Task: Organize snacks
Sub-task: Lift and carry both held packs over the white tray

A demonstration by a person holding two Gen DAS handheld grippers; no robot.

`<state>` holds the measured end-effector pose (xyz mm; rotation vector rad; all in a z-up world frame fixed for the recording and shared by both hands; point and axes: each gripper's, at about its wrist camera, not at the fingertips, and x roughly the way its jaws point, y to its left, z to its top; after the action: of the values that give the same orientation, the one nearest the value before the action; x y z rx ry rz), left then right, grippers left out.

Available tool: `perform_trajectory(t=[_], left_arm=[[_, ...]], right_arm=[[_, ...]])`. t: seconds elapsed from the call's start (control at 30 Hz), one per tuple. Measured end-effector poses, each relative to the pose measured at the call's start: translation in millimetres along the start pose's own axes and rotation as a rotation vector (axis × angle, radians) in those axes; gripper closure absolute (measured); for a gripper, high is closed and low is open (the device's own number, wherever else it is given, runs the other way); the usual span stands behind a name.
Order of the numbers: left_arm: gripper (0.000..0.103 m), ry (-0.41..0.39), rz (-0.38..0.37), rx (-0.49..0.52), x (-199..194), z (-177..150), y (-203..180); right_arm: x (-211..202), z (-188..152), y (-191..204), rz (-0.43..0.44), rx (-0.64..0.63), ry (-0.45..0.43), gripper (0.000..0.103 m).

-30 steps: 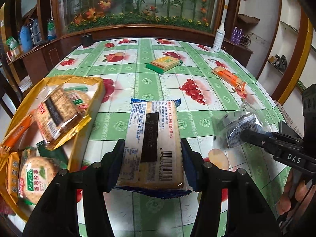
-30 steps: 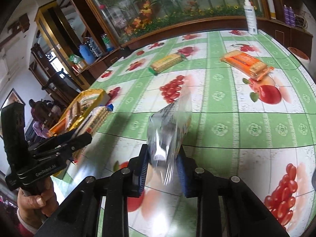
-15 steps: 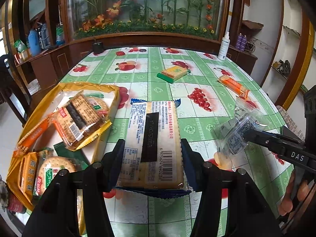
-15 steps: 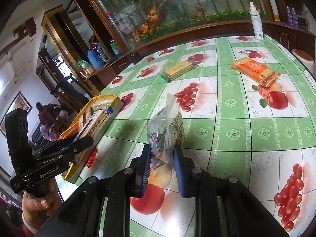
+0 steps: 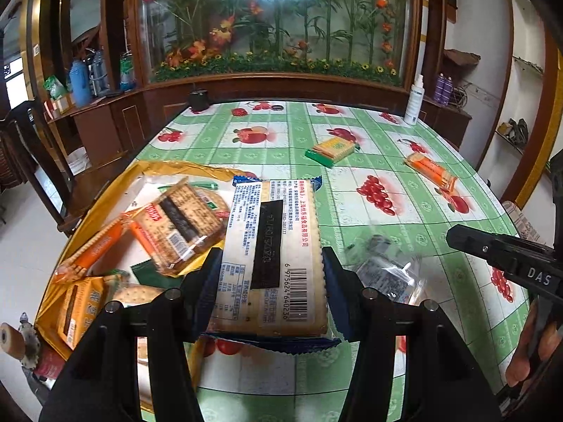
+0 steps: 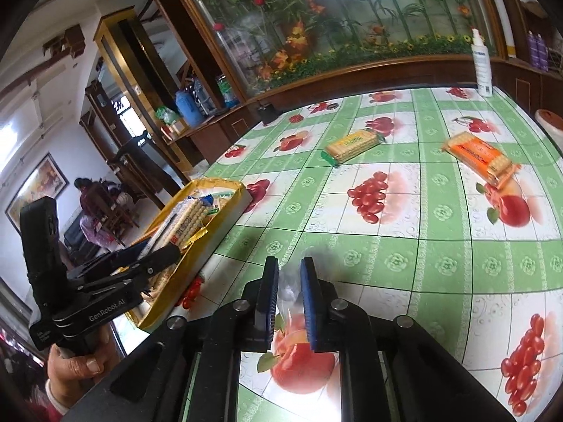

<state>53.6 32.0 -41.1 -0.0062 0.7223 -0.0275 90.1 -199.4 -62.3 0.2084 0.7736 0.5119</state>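
My left gripper (image 5: 270,274) is shut on a blue-edged cracker pack (image 5: 272,256), held above the table beside the yellow tray (image 5: 176,168), which holds several snack packs. The left gripper also shows in the right wrist view (image 6: 155,256). A clear plastic snack bag (image 5: 387,274) appears blurred, low over the table, apart from the right gripper's fingers (image 5: 492,249). My right gripper (image 6: 288,274) has its jaws slightly apart with only a faint blur of the bag (image 6: 292,288) between them. A green cracker pack (image 5: 332,147) and an orange pack (image 5: 429,170) lie farther back.
The table wears a green fruit-print cloth (image 5: 404,211). A white spray bottle (image 5: 411,100) stands at the far right edge, a dark cup (image 5: 198,100) at the far left. A wooden chair (image 5: 42,161) stands left of the table.
The right gripper has let go of the clear bag, which dropped toward the table. The left gripper rose and moved left over the tray's edge with the cracker pack.
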Motion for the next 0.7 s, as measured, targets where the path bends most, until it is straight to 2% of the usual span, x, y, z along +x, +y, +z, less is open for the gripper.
perform_trajectory(t=[0.17, 0.23, 0.3, 0.33, 0.47, 0.6, 0.7], left_arm=[[0.05, -0.004, 0.012, -0.025, -2, 0, 14], [0.05, -0.003, 0.011, -0.031, -2, 0, 16], [0.05, -0.002, 0.005, -0.037, -2, 1, 18], [0.05, -0.002, 0.002, -0.039, -2, 1, 19], [0.05, 0.0, -0.011, -0.042, -3, 1, 21], [0.05, 0.0, -0.016, -0.048, -4, 1, 24], [0.05, -0.002, -0.017, -0.053, -6, 1, 26]], right_arm=[[15, 0, 3, -0.014, -0.014, 0.029, 0.09], [26, -2, 1, -0.033, -0.01, 0.075, 0.08], [39, -6, 1, -0.052, -0.023, 0.116, 0.025], [43, -8, 3, -0.052, -0.04, 0.12, 0.017], [54, -14, 25, -0.066, -0.166, 0.123, 0.009], [73, -16, 45, -0.131, -0.314, 0.159, 0.009], [88, -15, 49, -0.171, -0.352, 0.186, 0.009]])
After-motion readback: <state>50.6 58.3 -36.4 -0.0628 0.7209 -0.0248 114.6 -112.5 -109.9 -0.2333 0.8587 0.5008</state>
